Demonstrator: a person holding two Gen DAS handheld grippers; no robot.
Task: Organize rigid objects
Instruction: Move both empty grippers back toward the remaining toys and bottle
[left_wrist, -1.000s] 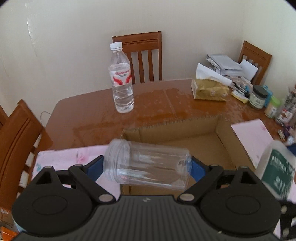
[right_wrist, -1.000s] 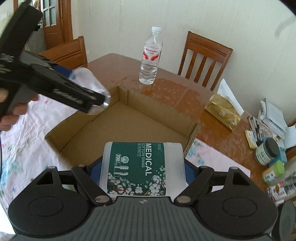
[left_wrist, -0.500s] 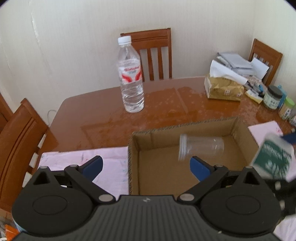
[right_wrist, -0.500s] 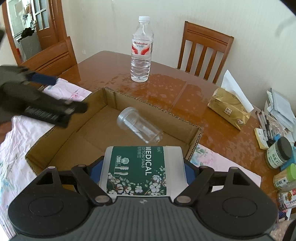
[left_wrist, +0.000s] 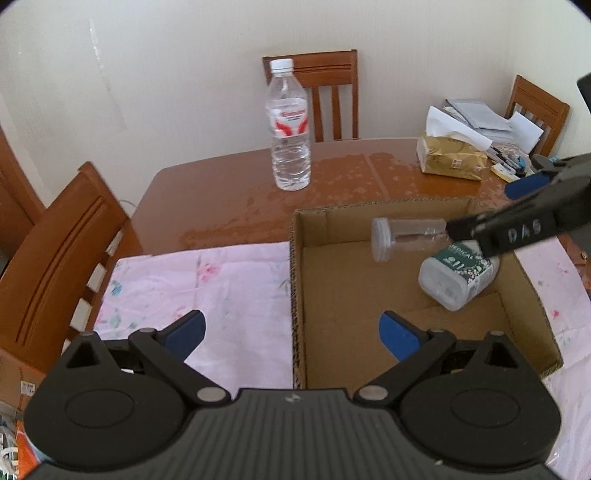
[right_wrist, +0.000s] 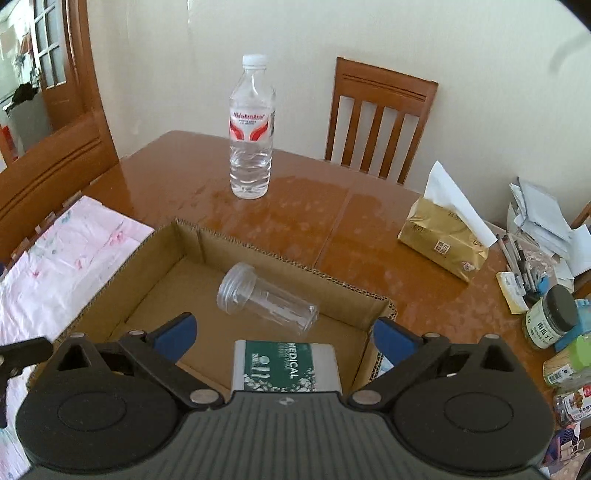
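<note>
Cardboard box (right_wrist: 280, 254), swab container (right_wrist: 284, 365) half-hidden.

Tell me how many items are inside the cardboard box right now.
2: the clear jar lies on its side by the far wall of the cardboard box; the cotton swab container is near the right wall. Nothing else shows inside.

Home dining room: wooden chairs (right_wrist: 380, 118) around a glossy wooden surface (right_wrist: 332, 221), tissue pack (right_wrist: 441, 240) and jars (right_wrist: 550, 317) on it, panelled door (right_wrist: 55, 62) beyond.
</note>
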